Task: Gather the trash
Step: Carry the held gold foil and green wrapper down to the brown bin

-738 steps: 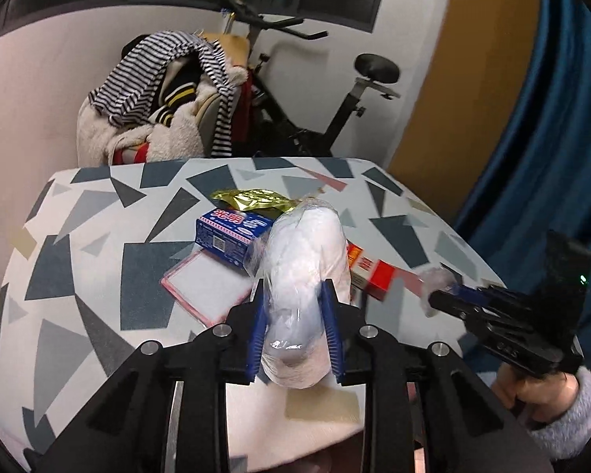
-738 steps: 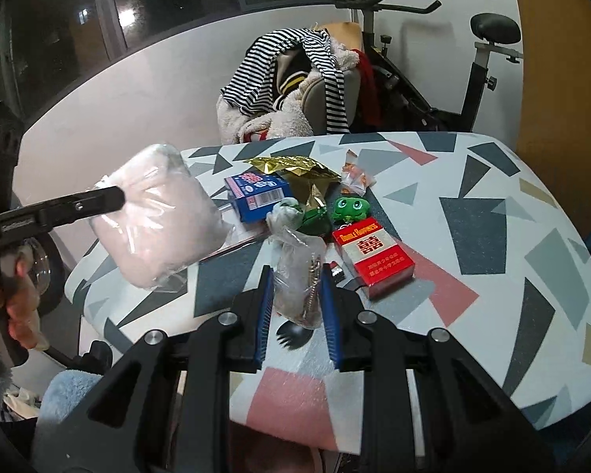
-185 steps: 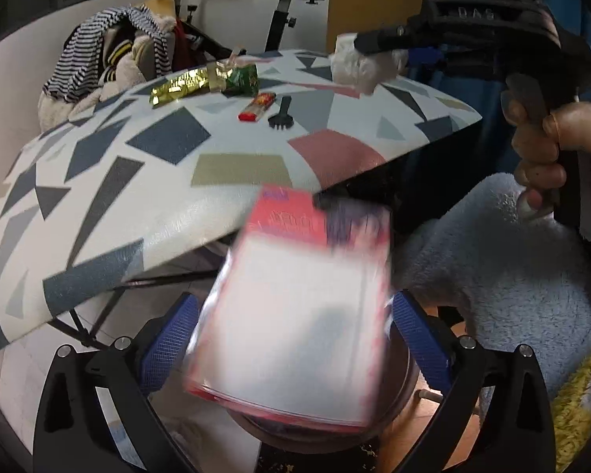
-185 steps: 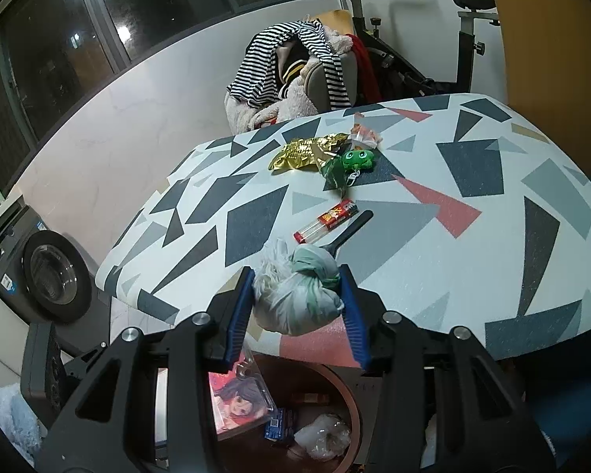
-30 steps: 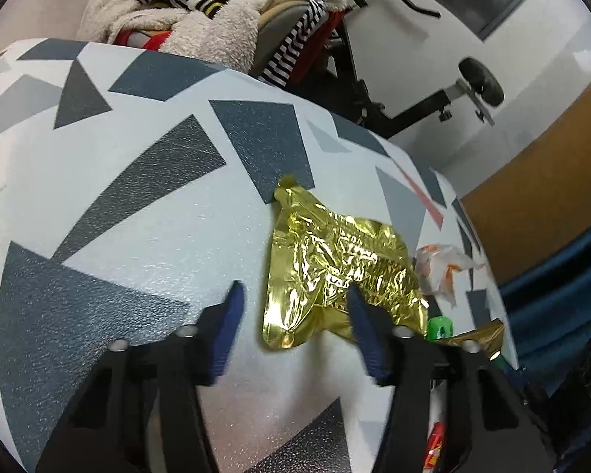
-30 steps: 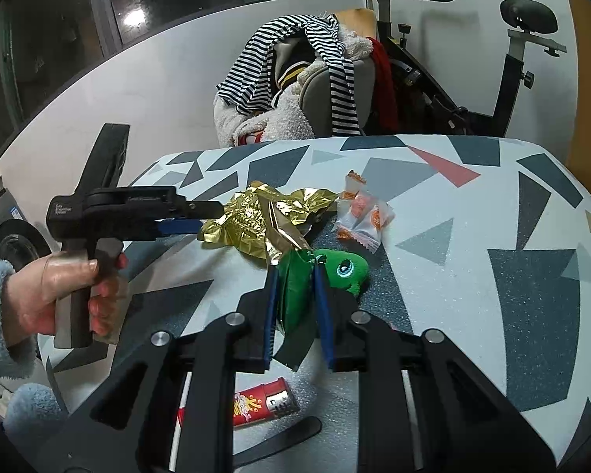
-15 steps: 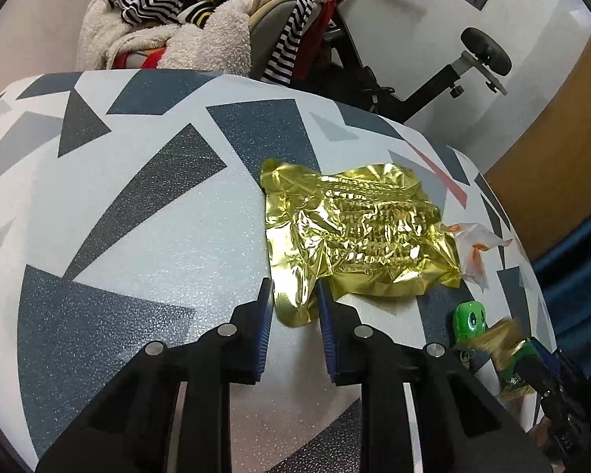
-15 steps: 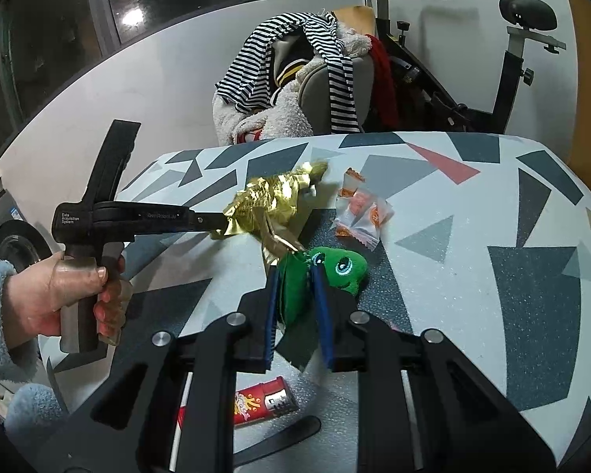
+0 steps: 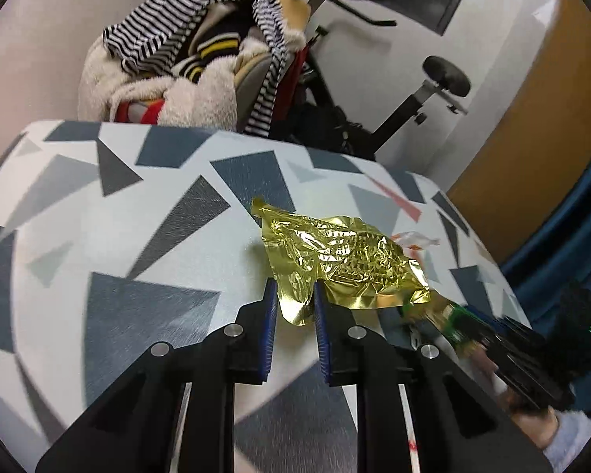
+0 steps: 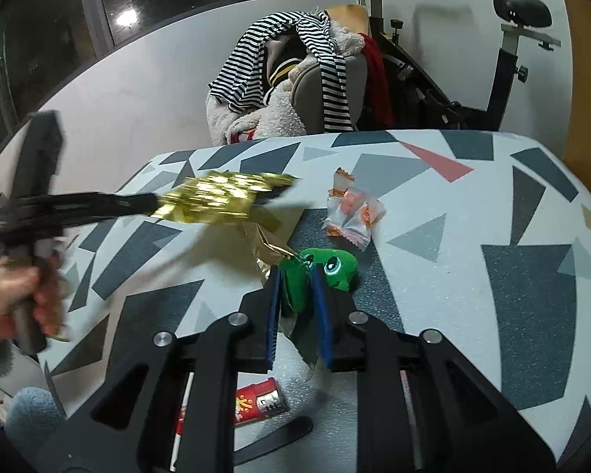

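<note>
My left gripper point(image 9: 294, 300) is shut on the corner of a crumpled gold foil wrapper point(image 9: 342, 260) and holds it off the patterned table point(image 9: 138, 236). The right wrist view shows the same gold foil wrapper point(image 10: 216, 197) hanging blurred from the left gripper point(image 10: 153, 201) at the left. My right gripper point(image 10: 296, 280) is shut on a green packet with a frog face point(image 10: 333, 264) that rests on the table point(image 10: 492, 213). In the left wrist view the right gripper point(image 9: 467, 329) sits low on the right with the green packet point(image 9: 459, 317) in it.
An orange-and-white candy wrapper point(image 10: 354, 213) lies just beyond the green packet. A red tube wrapper point(image 10: 260, 402) and a black utensil handle point(image 10: 274, 433) lie near the front edge. Behind the table stand a chair piled with clothes point(image 10: 295, 86) and an exercise bike point(image 10: 508, 47).
The left gripper shut on the gold wrapper's corner, then lifted it off the table and drew it back. The right gripper kept still on the green packet.
</note>
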